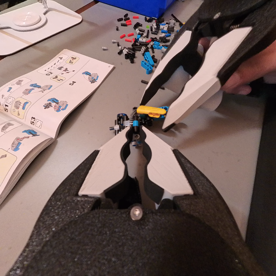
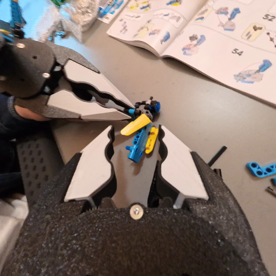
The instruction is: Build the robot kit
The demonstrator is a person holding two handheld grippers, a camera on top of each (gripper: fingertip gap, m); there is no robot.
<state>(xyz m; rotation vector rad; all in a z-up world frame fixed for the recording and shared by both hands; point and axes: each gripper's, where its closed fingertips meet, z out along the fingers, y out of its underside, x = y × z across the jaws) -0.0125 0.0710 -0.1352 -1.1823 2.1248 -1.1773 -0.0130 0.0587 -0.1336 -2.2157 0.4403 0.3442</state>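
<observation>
At frame centre, the left tool [image 1: 135, 130] is pinching the light, snap-apart blue-black-yellow plastic brick assembly [image 2: 141, 124] by its rigid black axle end, while the right tool [image 2: 135, 131] is gaping empty around the blue beam.

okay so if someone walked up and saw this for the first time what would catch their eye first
Centre stage is a small black, blue and yellow brick-built assembly on the grey table, pinched at its black end by the left gripper, with the right gripper open around it. An open illustrated instruction booklet and scattered loose pieces lie nearby.
</observation>
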